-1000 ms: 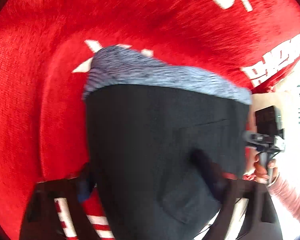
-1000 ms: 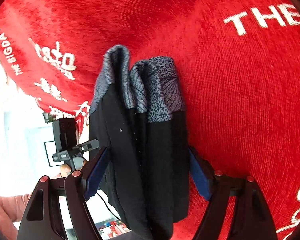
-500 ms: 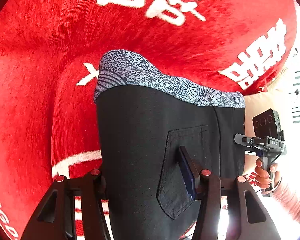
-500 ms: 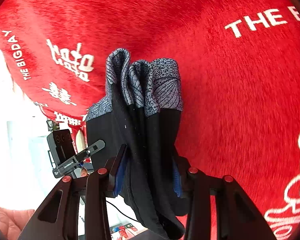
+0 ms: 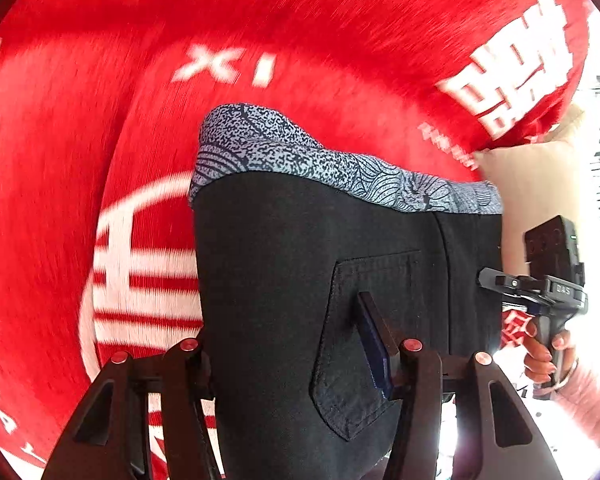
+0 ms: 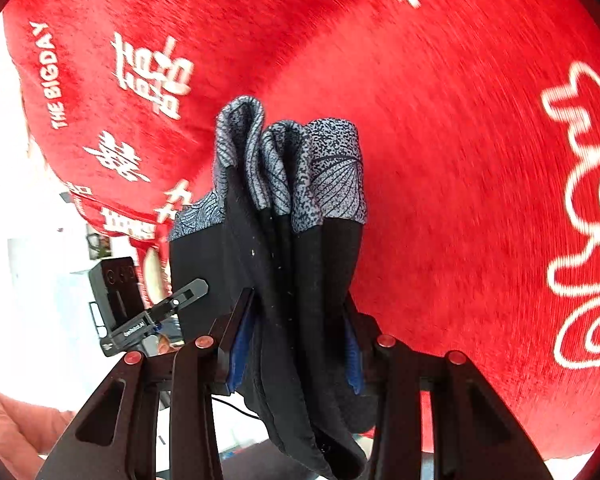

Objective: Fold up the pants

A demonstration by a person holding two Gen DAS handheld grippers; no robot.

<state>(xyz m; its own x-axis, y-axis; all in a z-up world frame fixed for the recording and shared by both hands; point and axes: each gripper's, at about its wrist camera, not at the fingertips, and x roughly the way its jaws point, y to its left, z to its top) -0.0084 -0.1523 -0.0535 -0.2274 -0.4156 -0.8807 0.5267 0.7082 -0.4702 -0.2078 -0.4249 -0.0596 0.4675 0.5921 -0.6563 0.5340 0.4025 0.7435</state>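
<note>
Both the left gripper [image 5: 296,344] and right gripper [image 6: 296,336] are clenched on the pants [image 5: 300,280] ahead of them, and bunched layers could slip, spoiling the fold.

I am viewing from each wrist camera, both looking down close at the black pants [image 5: 284,280] [image 6: 300,280] over the red cloth [image 5: 80,100] [image 6: 439,140]. Each view is also catching the opposite gripper at its edge.

One pants [image 5: 284,272]; two hand-held grippers [image 5: 296,344] [image 6: 296,332]; one red cloth [image 6: 439,160].
</note>
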